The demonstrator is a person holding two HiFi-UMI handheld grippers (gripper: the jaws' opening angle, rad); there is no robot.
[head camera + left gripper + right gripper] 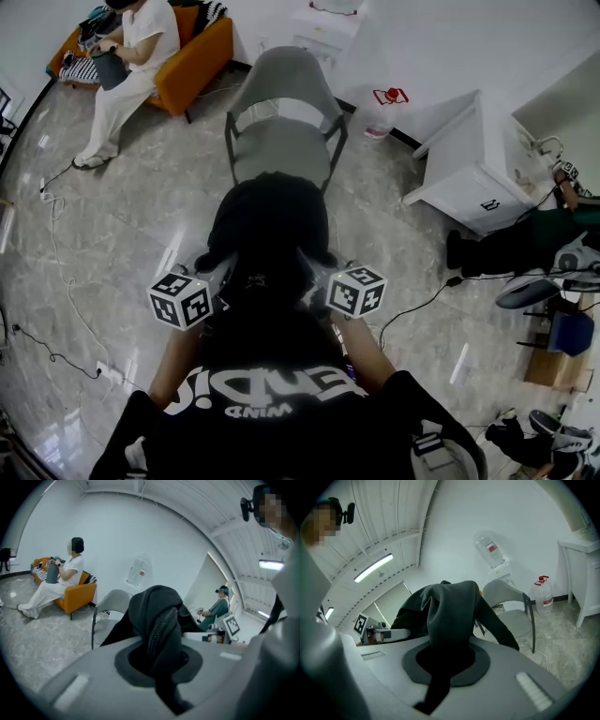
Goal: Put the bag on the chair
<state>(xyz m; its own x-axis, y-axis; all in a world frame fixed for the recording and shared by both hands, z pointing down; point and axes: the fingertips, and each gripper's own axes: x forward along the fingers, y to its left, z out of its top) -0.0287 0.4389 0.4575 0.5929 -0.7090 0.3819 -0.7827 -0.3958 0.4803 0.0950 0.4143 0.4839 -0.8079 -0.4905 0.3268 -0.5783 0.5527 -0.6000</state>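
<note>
Short of the chair [281, 141], the bag [270, 225] hangs in mid-air, not yet set down.
Left gripper [157, 663] is clamped on the bag's zipper edge and right gripper [445, 663] on a fold of its fabric, so the black bag is held up between them, facing the grey chair. This looks like the carry step; next the bag needs bringing forward over the chair, lowering until it rests, then both grips released.

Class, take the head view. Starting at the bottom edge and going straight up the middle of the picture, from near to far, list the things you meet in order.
black T-shirt → black bag → grey chair → white cabinet
</note>
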